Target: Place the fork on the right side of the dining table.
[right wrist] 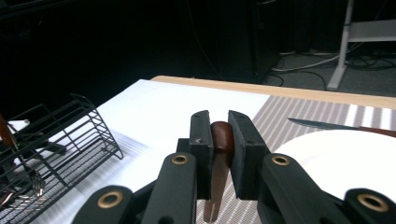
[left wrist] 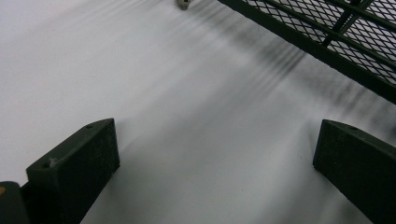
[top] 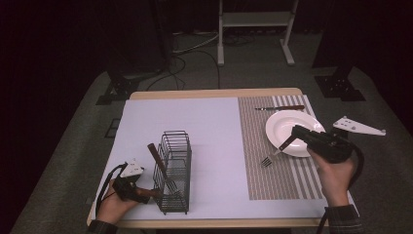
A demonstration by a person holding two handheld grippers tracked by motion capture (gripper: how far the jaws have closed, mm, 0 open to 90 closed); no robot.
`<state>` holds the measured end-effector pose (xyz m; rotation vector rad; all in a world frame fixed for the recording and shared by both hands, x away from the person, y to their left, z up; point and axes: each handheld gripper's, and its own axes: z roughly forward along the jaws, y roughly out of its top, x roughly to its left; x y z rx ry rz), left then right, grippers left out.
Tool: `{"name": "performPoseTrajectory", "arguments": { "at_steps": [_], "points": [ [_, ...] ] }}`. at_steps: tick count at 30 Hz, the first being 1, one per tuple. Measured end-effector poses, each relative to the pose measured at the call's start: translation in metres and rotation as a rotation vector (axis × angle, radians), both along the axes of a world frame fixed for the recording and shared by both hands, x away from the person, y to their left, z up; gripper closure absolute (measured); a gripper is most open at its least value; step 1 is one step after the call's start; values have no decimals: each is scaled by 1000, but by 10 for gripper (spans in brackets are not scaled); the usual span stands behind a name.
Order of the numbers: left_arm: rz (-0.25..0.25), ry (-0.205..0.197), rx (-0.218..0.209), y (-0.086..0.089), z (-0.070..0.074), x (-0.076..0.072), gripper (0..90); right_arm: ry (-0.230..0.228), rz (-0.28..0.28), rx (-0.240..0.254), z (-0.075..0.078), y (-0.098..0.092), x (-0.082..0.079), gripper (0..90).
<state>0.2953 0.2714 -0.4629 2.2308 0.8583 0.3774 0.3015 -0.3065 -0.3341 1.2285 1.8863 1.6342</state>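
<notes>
Over the striped mat (top: pixel 272 165), right gripper (right wrist: pixel 219 140) fingers clamping 1 fork (top: pixel 272 155), left gripper (left wrist: pixel 215 163) fingers open, 1 plate (top: pixel 282 124), 1 knife (top: pixel 280 107).

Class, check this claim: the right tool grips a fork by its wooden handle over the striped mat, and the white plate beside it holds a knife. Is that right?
Not quite. The right tool does grip the fork over the striped mat, but the white plate is bare; the knife lies on the mat beyond it, as the high view shows.
</notes>
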Motion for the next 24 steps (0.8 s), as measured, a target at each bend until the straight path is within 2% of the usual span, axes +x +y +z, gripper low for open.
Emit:
{"name": "performPoseTrajectory", "arguments": {
  "at_steps": [10, 24],
  "points": [
    [0, 0, 0, 0, 0, 0, 0, 20, -50, 0, -8, -17, -7, 802],
    [0, 0, 0, 0, 0, 0, 0, 26, -83, -4, -14, -25, -11, 787]
  ]
}}
